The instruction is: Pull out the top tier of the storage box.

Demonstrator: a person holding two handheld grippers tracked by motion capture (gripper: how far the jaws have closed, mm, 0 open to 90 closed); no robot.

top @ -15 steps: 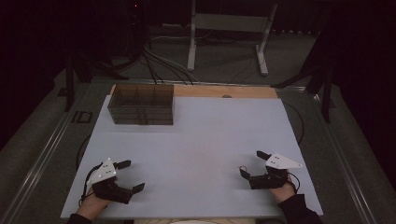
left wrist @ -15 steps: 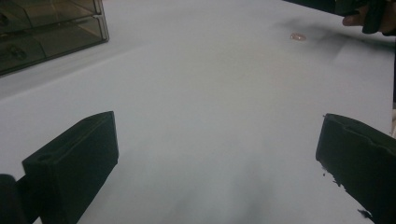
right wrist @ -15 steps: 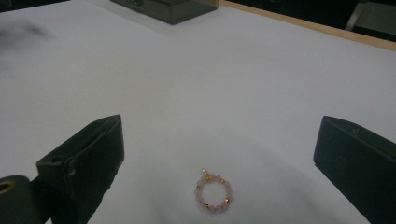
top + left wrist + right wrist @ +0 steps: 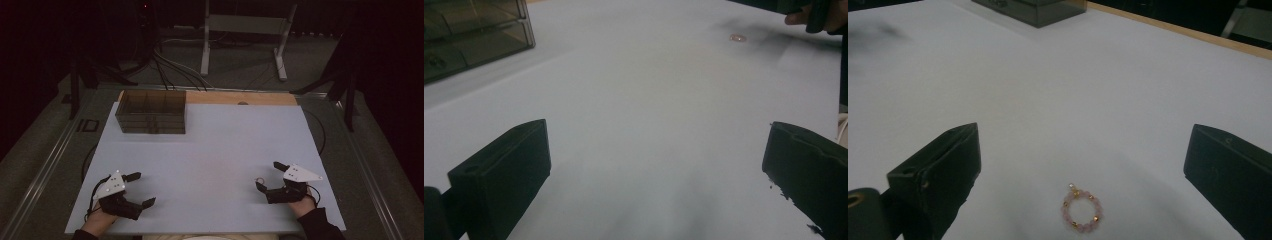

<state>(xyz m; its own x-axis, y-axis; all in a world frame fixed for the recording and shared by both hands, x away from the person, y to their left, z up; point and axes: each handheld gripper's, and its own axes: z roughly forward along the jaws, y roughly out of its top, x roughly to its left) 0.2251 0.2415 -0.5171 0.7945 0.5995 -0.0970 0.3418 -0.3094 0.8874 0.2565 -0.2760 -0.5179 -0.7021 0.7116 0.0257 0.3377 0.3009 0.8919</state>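
A small ring of pink and gold beads (image 4: 1080, 207) lies flat on the white tabletop (image 4: 210, 150), near the front right. My right gripper (image 4: 267, 175) is open, and the bead ring (image 4: 260, 179) lies low between its two black jaws, touching neither. In the right gripper view the right gripper (image 4: 1083, 170) stands wide with the ring just ahead. My left gripper (image 4: 144, 189) rests open at the front left with nothing between its jaws. From the left gripper view, the left gripper (image 4: 659, 175) faces bare table, and the ring (image 4: 737, 37) shows far off.
A dark see-through box of small drawers (image 4: 152, 111) stands at the back left, also seen as the drawer box (image 4: 469, 35) and drawer box (image 4: 1033, 10). A wooden strip (image 4: 240, 97) edges the table's back. Cables and a metal stand (image 4: 245, 30) lie beyond.
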